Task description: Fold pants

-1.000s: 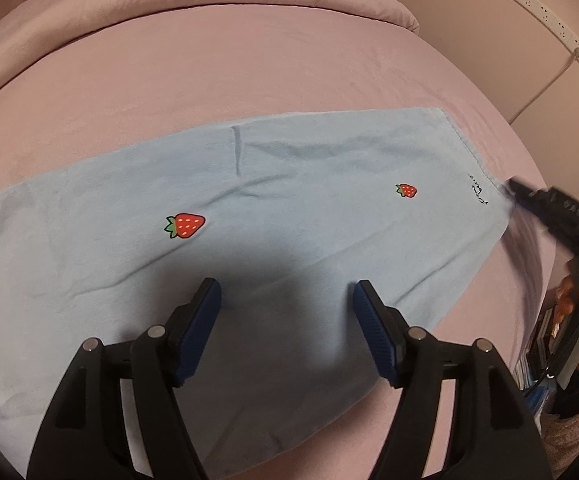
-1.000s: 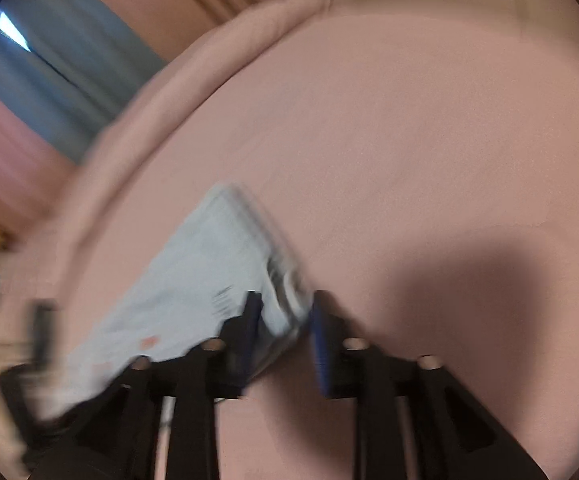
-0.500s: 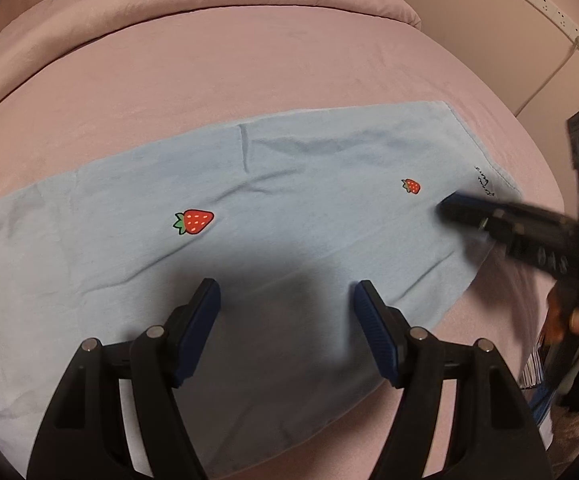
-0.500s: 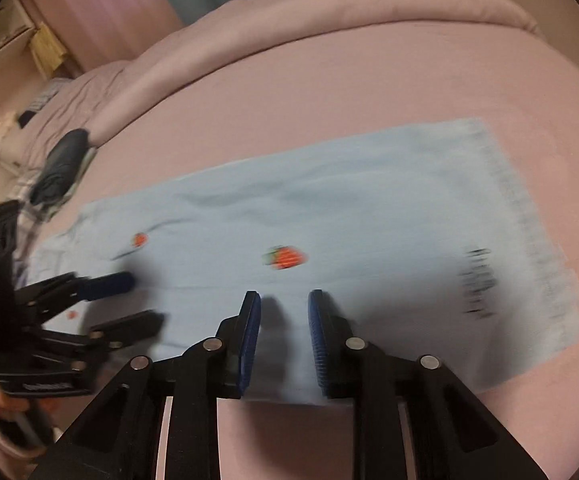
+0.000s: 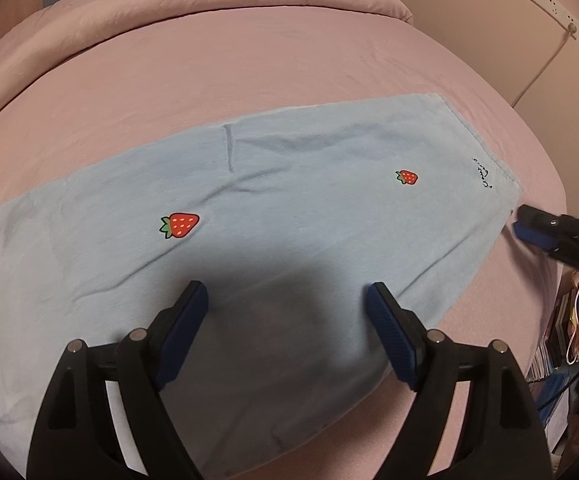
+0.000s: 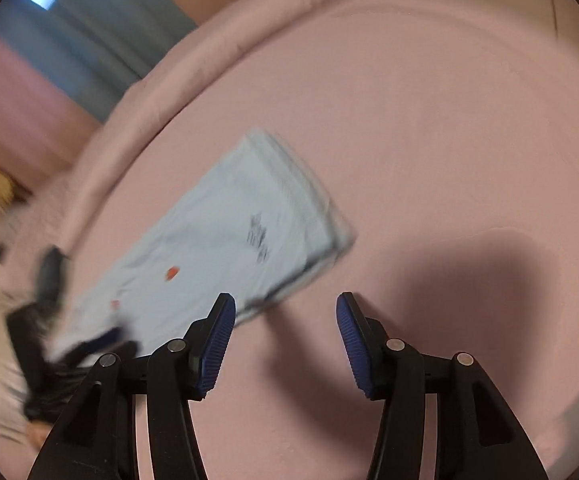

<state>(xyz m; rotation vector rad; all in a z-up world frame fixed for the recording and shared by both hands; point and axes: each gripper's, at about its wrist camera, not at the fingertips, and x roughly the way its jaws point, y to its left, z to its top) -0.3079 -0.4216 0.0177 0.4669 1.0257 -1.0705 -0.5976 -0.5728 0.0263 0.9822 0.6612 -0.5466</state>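
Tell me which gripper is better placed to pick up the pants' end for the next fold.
Right gripper, probably: its opening jaws sit empty just off the pants' corner, while the left gripper hovers mid-cloth.

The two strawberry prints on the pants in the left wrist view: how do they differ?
The left strawberry print looks larger and sits mid-fabric; the right strawberry print looks smaller and lies close to the hem lettering. The left one points right with its leaves at the left; the right one sits more upright. Both are red with green leaves on the light blue pants.
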